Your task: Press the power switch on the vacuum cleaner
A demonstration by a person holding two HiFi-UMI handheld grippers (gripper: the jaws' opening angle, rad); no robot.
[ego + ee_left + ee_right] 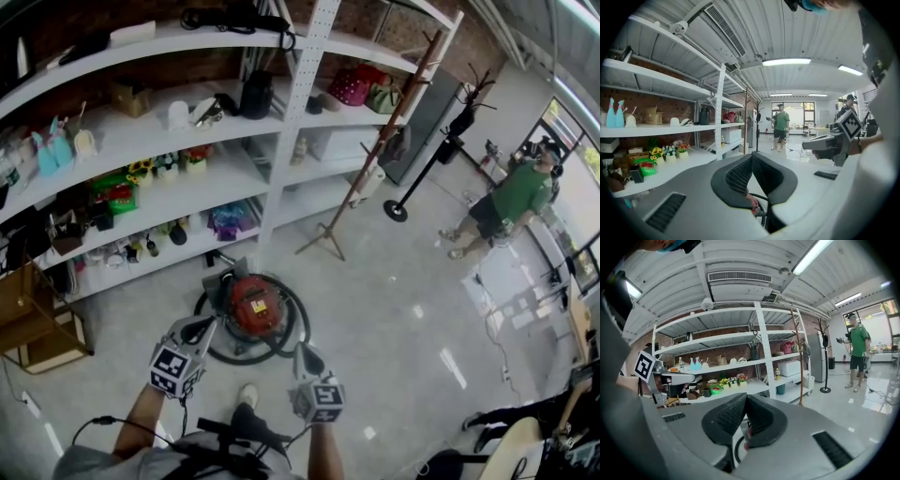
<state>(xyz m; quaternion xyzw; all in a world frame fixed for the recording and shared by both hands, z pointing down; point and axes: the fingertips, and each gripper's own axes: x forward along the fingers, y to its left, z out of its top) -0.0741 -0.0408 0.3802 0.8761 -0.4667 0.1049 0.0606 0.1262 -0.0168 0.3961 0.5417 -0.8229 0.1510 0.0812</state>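
Nearest, the left tool (197, 330) and the right tool (306, 357) are held side by side above the floor (394, 309), each with its jaws brought together on nothing. Just beyond them, the vacuum cleaner (255, 307) is seen standing on the floor, ringed by its hose (302, 319). The switch cannot be made out and is judged not yet pressed: no contact is shown. Open floor is left to the right. Shelving (187, 202) crowds the far left, and a coat stand (376, 155) and a person (516, 192) are set farther off.
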